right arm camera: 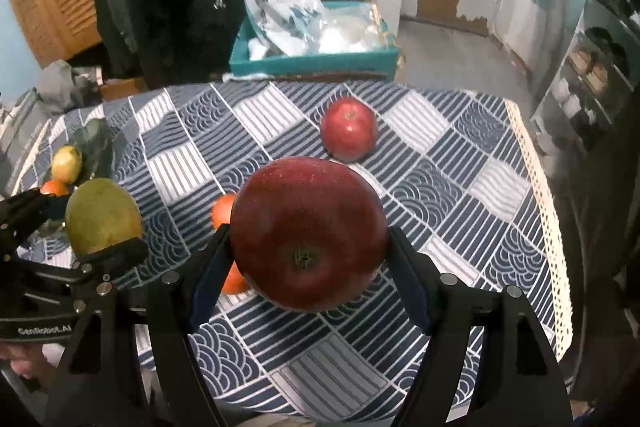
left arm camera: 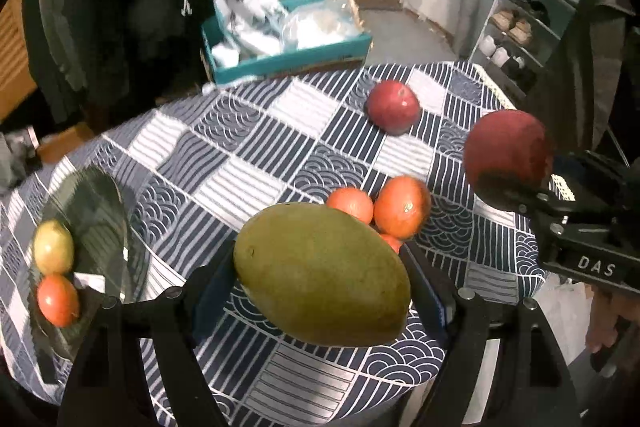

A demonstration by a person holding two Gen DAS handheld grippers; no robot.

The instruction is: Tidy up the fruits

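**Both grippers loaded, fruit lifted clear of the table**

Your left gripper (left arm camera: 322, 279) is clamped on the mango (left arm camera: 320, 273), pads pressing its two sides, and the fruit hangs above the cloth (left arm camera: 256, 147). Your right gripper (right arm camera: 308, 255) grips an apple (right arm camera: 308, 231) the same way, also off the table.

Outward from the mango, three oranges (left arm camera: 402, 207) huddle just beyond it at 1 o'clock. A second apple (left arm camera: 393, 107) sits farther out, same direction. At 9 o'clock in the left view lies the glass plate (left arm camera: 100, 211), already carrying a yellow fruit (left arm camera: 53, 247) and an orange (left arm camera: 58, 299).

By my reading you're in the carry step. Next, swing the mango toward the plate's bare part and lower it before letting go; it is long and may roll. The apple's spot I cannot tell.
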